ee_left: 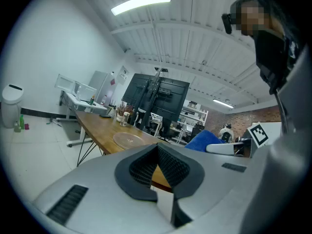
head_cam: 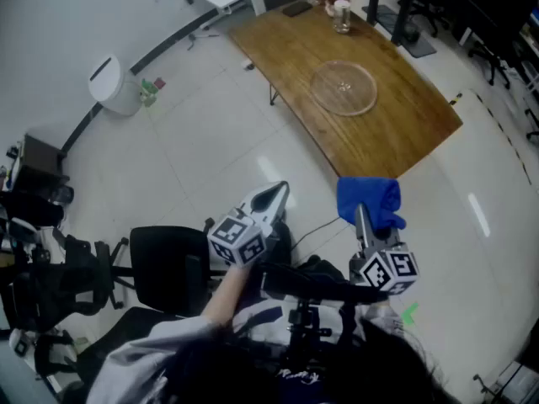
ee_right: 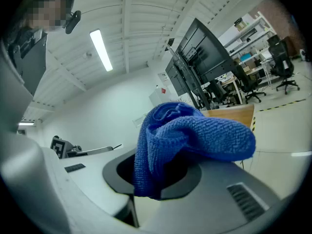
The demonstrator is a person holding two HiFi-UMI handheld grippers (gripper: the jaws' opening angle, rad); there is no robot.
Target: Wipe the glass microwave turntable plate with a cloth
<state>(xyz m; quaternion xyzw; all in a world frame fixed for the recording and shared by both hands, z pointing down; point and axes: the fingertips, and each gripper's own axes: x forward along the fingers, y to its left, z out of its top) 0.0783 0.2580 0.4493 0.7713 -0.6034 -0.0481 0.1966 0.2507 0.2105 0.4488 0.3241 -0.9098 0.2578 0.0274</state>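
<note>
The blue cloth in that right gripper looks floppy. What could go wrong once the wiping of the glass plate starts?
1. The blue cloth is bunched, and most of it hangs loose over the right gripper. It may slip out or wipe patchily.
2. The glass plate lies unheld on the table, and the left gripper is shut and empty. Wiping could slide the plate.
3. A cup stands beyond the plate, so a wide sweep might knock it.

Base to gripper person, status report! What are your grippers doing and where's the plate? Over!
Left gripper shut, empty. Right gripper shut on blue cloth. Glass plate on wooden table, ahead, untouched. Nothing lying on it.
</note>
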